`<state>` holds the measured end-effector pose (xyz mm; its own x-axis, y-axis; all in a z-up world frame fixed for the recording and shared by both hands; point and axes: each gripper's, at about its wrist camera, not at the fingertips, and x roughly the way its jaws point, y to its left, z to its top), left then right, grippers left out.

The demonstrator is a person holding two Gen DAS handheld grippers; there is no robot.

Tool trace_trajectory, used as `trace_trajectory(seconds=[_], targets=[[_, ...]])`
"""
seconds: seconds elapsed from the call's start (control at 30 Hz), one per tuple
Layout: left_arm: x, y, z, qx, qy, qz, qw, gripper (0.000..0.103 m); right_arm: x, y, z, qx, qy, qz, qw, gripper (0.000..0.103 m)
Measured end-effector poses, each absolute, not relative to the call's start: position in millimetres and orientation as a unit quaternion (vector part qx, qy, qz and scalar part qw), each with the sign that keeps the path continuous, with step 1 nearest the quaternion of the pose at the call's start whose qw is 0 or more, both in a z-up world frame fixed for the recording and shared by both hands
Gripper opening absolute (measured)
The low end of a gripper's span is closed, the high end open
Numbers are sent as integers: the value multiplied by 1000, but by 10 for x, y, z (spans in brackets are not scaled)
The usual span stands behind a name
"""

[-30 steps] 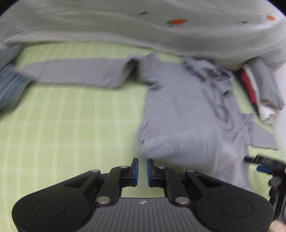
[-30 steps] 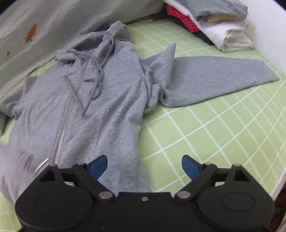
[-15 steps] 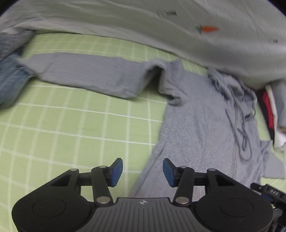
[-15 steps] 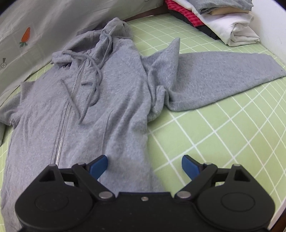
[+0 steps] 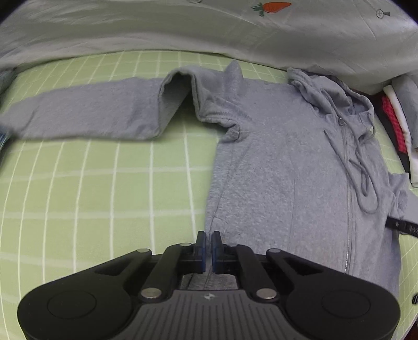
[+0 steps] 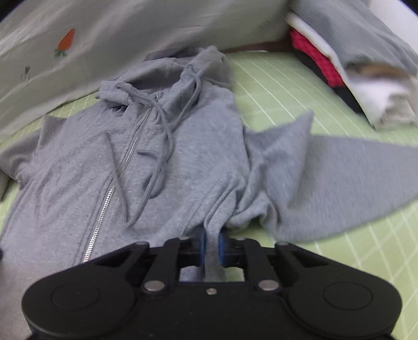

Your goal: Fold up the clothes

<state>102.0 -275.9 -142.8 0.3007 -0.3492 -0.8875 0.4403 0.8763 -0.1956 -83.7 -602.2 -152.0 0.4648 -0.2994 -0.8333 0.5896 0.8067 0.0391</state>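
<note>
Bed sheet [image 5: 104, 188]: light green with a white grid, spread flat under everything, filling the near and left ground of the left wrist view and the right side of the right wrist view [image 6: 365, 248].
Quilt [image 5: 183, 28]: pale grey-green, bunched along the far edge of the sheet, printed with small motifs.
Carrot print [image 5: 274, 6]: orange with green leaves, on the quilt at far right; in the right wrist view it sits far left [image 6: 66, 41].
Stack of folded clothes [image 6: 352, 68]: far right on the sheet, grey on top, then white, red and black layers; blurred.
Blue-grey fabric [image 5: 4, 136]: at the far left edge, mostly cut off.
</note>
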Motion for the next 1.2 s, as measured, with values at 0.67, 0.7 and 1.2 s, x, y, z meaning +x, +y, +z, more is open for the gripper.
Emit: trace_trajectory(seconds=[0.67, 0.7, 1.2], targets=[[-713, -2200, -1277, -48, 538, -125, 832, 25, -1986, -5608, -1576, 165, 465, -156, 856, 30], [-743, -2178, -1282, -51, 539, -126, 831, 23, -1990, -5594, -1578, 155, 467, -144, 858, 19], [-1269, -2060, -1215, 1, 580, -136, 803, 4, -2217, -5903, -1581, 156, 456, -185, 857, 19]])
